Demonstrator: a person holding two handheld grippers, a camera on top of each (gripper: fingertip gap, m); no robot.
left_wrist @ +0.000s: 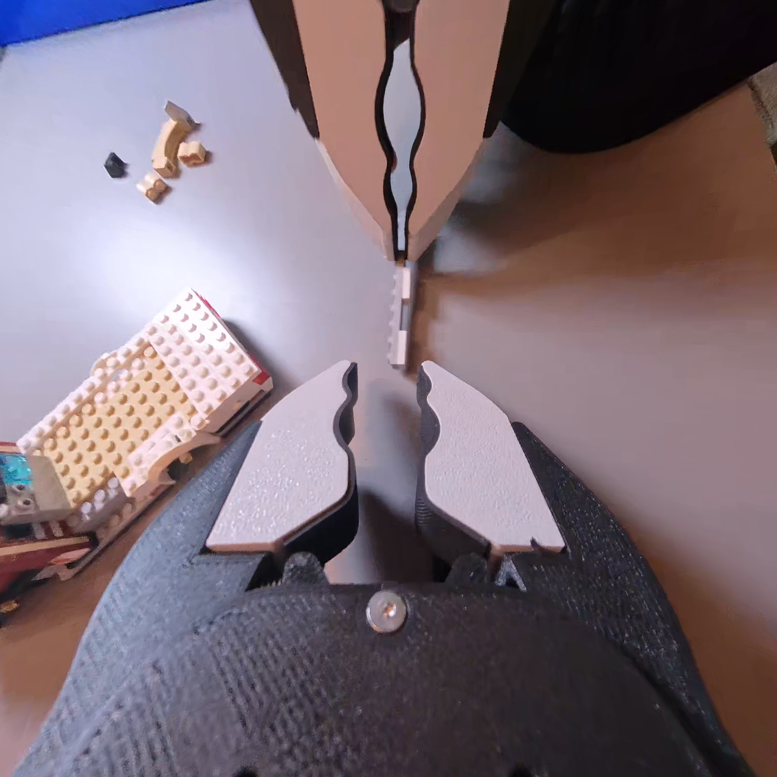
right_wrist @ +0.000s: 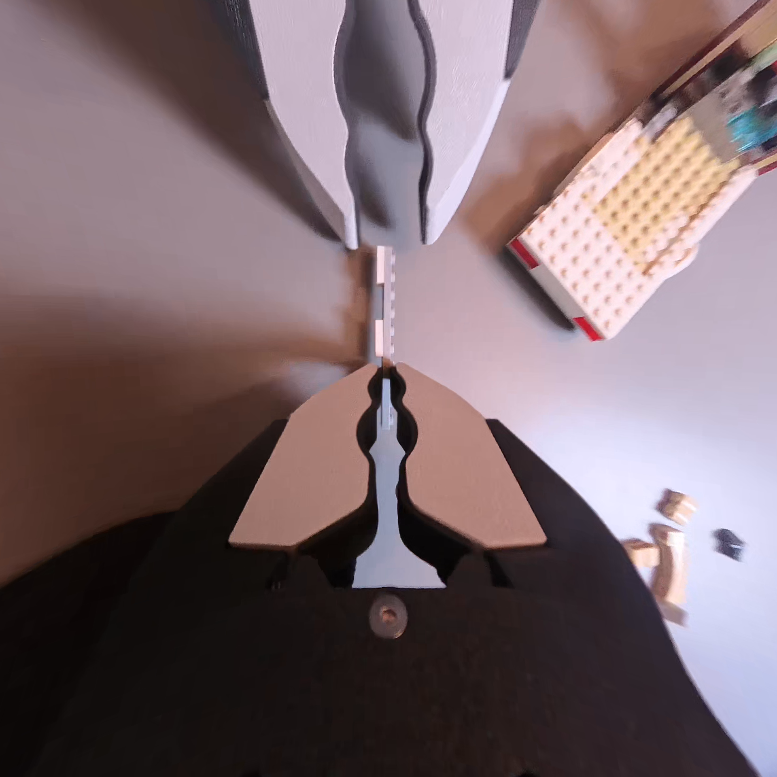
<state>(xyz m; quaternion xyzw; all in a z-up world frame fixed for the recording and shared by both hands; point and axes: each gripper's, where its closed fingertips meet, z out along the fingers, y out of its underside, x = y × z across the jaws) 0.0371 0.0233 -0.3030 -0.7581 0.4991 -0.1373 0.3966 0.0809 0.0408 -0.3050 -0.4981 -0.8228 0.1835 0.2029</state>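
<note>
My right gripper (right_wrist: 387, 369) is shut on one end of a long thin white studded brick strip (right_wrist: 384, 302) and holds it out edge-on above the table. The strip also shows in the left wrist view (left_wrist: 401, 319), sticking out of the right gripper's (left_wrist: 401, 252) closed tan fingers towards me. My left gripper (left_wrist: 387, 370) is open, and its grey fingertips (left_wrist: 433, 378) stand on either side of the strip's free end without touching it. In the right wrist view the left gripper (right_wrist: 391, 244) faces mine, with the strip's end at its mouth.
A white and tan studded brick vehicle model (left_wrist: 147, 412) with red trim lies on the table (left_wrist: 588, 378) at the left; it also shows in the right wrist view (right_wrist: 609, 235). Loose tan pieces (left_wrist: 172, 151) and a small black piece (left_wrist: 114, 165) lie farther back. There is about 5 centimeters between the tips of the two grippers. The right tips stand about 20 centimeters off the small black piece (left_wrist: 114, 165). It is also in sight in the right wrist view (right_wrist: 735, 546).
</note>
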